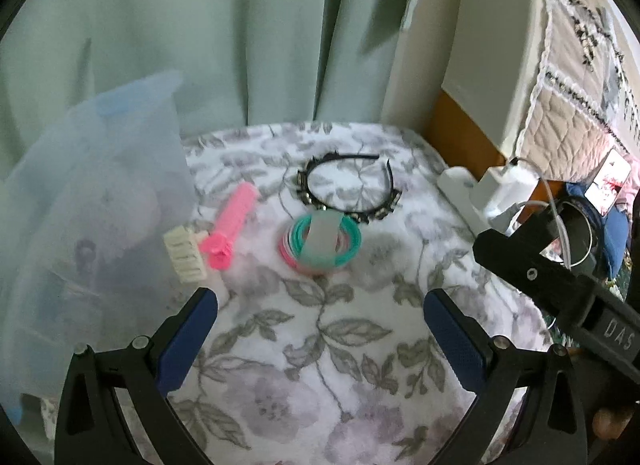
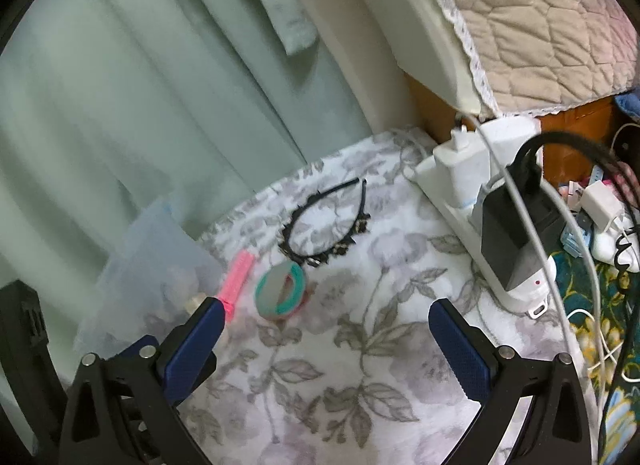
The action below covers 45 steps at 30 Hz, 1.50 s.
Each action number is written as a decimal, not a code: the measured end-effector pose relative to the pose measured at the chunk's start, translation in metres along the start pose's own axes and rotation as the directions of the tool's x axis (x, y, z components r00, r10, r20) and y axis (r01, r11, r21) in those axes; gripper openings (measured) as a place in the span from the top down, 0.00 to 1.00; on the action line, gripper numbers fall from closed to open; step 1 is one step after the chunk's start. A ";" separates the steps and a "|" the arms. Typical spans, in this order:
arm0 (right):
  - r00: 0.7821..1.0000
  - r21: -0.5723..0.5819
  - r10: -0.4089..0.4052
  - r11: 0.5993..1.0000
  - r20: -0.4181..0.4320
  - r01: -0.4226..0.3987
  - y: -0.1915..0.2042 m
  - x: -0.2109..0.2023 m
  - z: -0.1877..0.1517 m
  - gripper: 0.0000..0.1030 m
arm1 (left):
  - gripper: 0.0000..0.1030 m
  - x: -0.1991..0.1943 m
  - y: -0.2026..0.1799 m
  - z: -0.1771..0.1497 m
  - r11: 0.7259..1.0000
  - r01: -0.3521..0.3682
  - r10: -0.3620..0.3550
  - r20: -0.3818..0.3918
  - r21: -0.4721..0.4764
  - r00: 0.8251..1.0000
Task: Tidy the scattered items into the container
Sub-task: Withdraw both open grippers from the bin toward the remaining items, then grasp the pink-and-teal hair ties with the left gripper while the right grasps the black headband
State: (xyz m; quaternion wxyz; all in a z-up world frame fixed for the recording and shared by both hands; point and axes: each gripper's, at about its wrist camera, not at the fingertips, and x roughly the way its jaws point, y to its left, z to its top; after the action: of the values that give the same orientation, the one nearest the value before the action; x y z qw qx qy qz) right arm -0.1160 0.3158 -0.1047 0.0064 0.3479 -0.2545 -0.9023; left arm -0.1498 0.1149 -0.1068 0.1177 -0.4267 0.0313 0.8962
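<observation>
On the floral cloth lie a stack of teal and pink bangles with a pale band across it, a black studded headband, a pink hair clip and a cream claw clip. A translucent blue container stands at the left with items inside. My left gripper is open and empty, hovering short of the bangles. My right gripper is open and empty; the bangles, headband, pink clip and container lie ahead to its left.
A white power strip with chargers and cables lies along the cloth's right edge. A green curtain hangs behind. A quilted cover and clutter sit at the right. The right gripper's body shows at the right of the left wrist view.
</observation>
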 end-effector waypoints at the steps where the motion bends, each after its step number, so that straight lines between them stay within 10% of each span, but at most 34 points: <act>1: 1.000 -0.005 -0.005 1.000 -0.003 0.005 0.000 0.003 -0.001 0.00 | 0.00 0.003 0.000 0.000 1.000 -0.012 0.012 -0.003 0.006 1.000; 16: 0.993 0.040 0.016 0.999 -0.120 -0.011 -0.009 0.062 0.013 0.01 | 0.02 0.062 -0.012 0.023 0.995 -0.038 0.036 0.016 0.097 0.999; 27: 0.983 0.048 -0.047 0.997 -0.179 0.056 -0.018 0.122 0.039 0.38 | 0.17 0.103 0.001 0.040 0.999 0.009 -0.008 -0.017 0.032 1.000; 34: 0.979 -0.002 -0.103 0.995 -0.176 0.104 -0.013 0.150 0.055 0.43 | 0.32 0.116 0.000 0.043 0.999 0.032 -0.032 -0.010 0.027 0.999; 45: 0.966 -0.101 -0.216 0.974 -0.139 0.203 -0.009 0.171 0.065 0.73 | 0.33 0.127 0.007 0.042 0.998 0.065 -0.065 -0.025 -0.013 0.998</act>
State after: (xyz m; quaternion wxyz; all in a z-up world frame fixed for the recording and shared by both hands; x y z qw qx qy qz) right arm -0.2847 0.3212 -0.1753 -0.0550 0.4386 -0.1759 -0.8796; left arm -0.2607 0.1376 -0.1785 0.1439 -0.4395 0.0135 0.8865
